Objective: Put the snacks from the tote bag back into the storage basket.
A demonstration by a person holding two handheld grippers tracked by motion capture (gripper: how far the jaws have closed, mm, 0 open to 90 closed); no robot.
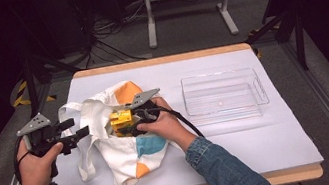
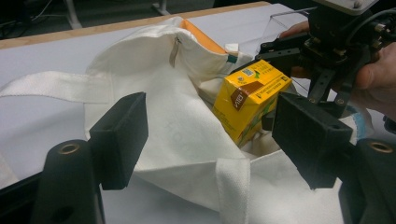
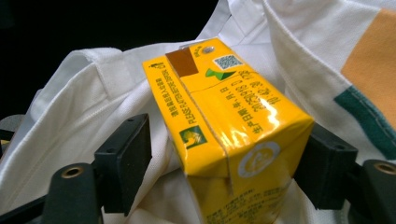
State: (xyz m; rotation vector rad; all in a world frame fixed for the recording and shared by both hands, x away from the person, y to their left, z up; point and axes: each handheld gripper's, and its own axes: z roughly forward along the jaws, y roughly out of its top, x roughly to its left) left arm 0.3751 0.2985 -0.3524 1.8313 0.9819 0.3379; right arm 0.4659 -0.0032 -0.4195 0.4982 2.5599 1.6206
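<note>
Your right tool (image 1: 133, 123) reached into the mouth of the bag (image 1: 122, 155) on the desk (image 1: 282, 143), its jaws partly open around the yellow carton (image 3: 224, 135). One pad sat against the carton's side while the other stood clear, so nothing was yet gripped. You did well to square both pads on the flat sides before squeezing, then lift straight out, clear of the cloth. Your left tool (image 1: 65, 134) hung open and empty just beside the bag's strap (image 2: 46, 86), ready to steady it.
</note>
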